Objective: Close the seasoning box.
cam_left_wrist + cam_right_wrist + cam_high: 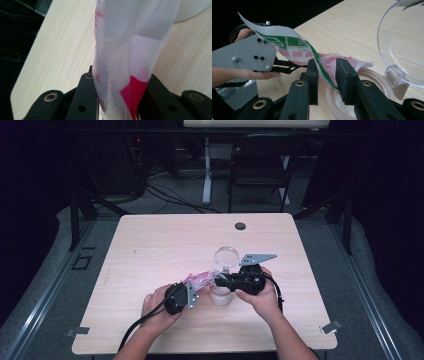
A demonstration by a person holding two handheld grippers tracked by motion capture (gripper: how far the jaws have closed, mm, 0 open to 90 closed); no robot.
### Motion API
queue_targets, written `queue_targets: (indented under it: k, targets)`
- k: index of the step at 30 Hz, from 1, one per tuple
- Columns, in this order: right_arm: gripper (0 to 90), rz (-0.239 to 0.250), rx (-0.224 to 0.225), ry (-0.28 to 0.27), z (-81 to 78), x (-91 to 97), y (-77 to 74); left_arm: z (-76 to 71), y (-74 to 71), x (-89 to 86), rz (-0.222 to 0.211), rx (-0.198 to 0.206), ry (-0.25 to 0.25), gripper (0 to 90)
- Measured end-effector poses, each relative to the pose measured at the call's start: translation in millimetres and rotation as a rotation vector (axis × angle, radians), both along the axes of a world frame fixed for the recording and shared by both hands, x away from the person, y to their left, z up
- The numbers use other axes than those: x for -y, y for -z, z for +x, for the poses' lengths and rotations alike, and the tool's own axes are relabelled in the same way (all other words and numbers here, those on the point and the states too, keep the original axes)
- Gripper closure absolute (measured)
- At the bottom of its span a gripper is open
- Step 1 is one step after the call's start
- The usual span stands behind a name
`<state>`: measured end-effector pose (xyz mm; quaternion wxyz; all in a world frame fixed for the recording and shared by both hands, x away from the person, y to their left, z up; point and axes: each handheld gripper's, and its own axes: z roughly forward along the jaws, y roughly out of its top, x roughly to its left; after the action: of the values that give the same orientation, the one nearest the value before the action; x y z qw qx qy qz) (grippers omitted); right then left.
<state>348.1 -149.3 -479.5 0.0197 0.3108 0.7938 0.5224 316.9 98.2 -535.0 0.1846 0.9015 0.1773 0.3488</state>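
Two grippers meet over the near middle of the pale wooden table (150,240), each in one of the person's hands. Nearest the person, at about seven o'clock from the table's centre, the left gripper (192,289) lies low and points toward three o'clock. In the left gripper view its black jaws press from both sides on the bottom end of a thin plastic packet (130,50), translucent white with pink and red print, which rises straight up the middle of that view.

Just past it, at about five o'clock from the centre, the right gripper (218,281) points toward nine o'clock, its grey plate tilted up at twelve. In the right gripper view the packet (294,47), there showing a green stripe and red print, runs between the two pads. The left pad lies against the film, but a small gap shows at the right pad, so these jaws stand parted around the packet rather than pinching it.

Directly under the packet's free end stands a round jar (372,77) with a pale rim, touching nothing but the table. Its clear hinged lid (226,256) stands swung open at twelve o'clock of the jar.

Farther off, near the table's far edge at twelve o'clock, sits a small dark round cap (240,226), well apart from everything else.
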Motion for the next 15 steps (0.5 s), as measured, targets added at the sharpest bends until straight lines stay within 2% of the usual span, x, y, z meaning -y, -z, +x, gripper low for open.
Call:
queue_targets:
  k: [3,4,5,7,12,15]
  targets:
    - [70.8,0.000,0.004,0.004,-0.2,-0.2,-0.1,1.6,3.4,-1.6,-0.038,-0.018,-0.005,78.5]
    - [70.3,0.001,0.004,0.004,-0.2,-0.2,-0.1,2.1,3.7,-2.7,-0.037,-0.026,-0.004,78.6]
    - [69.6,0.001,0.005,0.005,-0.1,-0.1,-0.1,2.0,6.4,-2.5,-0.075,-0.025,-0.010,78.6]
    - [67.6,-0.002,0.006,0.008,0.0,-0.2,-0.1,3.1,6.4,-4.5,-0.082,-0.035,-0.007,78.3]
    - [64.5,0.005,0.009,0.017,0.3,0.2,-0.5,4.7,8.8,-8.1,-0.146,-0.068,-0.017,78.8]
    - [63.3,0.012,0.007,0.016,0.4,0.8,-0.9,5.5,9.3,-9.1,-0.156,-0.079,-0.026,80.4]
